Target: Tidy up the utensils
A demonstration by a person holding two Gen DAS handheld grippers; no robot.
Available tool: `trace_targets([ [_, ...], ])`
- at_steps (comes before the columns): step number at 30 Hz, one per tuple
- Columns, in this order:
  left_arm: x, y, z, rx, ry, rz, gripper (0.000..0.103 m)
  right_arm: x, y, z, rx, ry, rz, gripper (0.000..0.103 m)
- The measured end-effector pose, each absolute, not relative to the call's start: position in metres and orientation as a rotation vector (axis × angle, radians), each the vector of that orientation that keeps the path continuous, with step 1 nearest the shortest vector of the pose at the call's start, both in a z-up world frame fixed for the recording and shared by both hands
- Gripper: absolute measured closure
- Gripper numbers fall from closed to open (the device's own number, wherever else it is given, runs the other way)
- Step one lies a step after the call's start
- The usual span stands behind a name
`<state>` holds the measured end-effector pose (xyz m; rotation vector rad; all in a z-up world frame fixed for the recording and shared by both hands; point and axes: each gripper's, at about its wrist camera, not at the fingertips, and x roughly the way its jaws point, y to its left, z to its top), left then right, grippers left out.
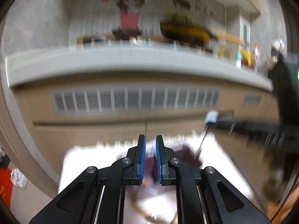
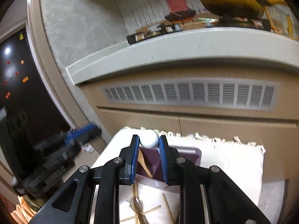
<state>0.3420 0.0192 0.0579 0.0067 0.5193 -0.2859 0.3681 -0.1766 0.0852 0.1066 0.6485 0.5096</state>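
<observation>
My right gripper (image 2: pixel 149 137) is shut on the round white end of a utensil (image 2: pixel 149 140). In the left wrist view that white end (image 1: pixel 212 116) shows at the right, with a thin metal stem (image 1: pixel 200 145) hanging down from it toward the purple organizer tray (image 1: pixel 186 153). The tray (image 2: pixel 188 154) sits on a white cloth (image 2: pixel 233 160) with a wooden spoon (image 2: pixel 143 163) inside it. Wooden chopsticks (image 2: pixel 168 207) and a metal spoon (image 2: pixel 138 202) lie loose on the cloth. My left gripper (image 1: pixel 150 137) hangs over the tray, pads nearly together, nothing between them.
Behind the cloth stands a beige cabinet with a long vent grille (image 2: pixel 192 95) under a grey ledge (image 2: pixel 168 52). A dark glass door (image 2: pixel 22 97) is at the left. Bottles and clutter (image 1: pixel 246 59) stand on the ledge at the right. The left wrist view is motion-blurred.
</observation>
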Motion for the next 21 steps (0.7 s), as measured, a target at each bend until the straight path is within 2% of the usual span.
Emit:
trace_targets([
  [5, 0.335, 0.017, -0.025, -0.008, 0.809, -0.303, 0.087, 0.335, -0.185, 0.075, 0.054, 0.666, 0.532, 0.082],
  [8, 0.336, 0.019, -0.069, -0.071, 0.999, -0.272, 0.077, 0.316, -0.184, 0.063, 0.013, 0.694, 0.538, 0.082],
  [11, 0.337, 0.024, -0.093, -0.199, 1.11, -0.286, 0.067, 0.295, -0.183, 0.047, -0.041, 0.707, 0.527, 0.082],
  [17, 0.344, 0.026, -0.098, -0.355, 1.13, -0.241, 0.045, 0.276, -0.192, 0.013, -0.043, 0.765, 0.523, 0.082],
  [21, 0.358, 0.016, -0.101, -0.334, 1.131, -0.168, 0.044, 0.275, -0.2, 0.001, -0.017, 0.787, 0.509, 0.082],
])
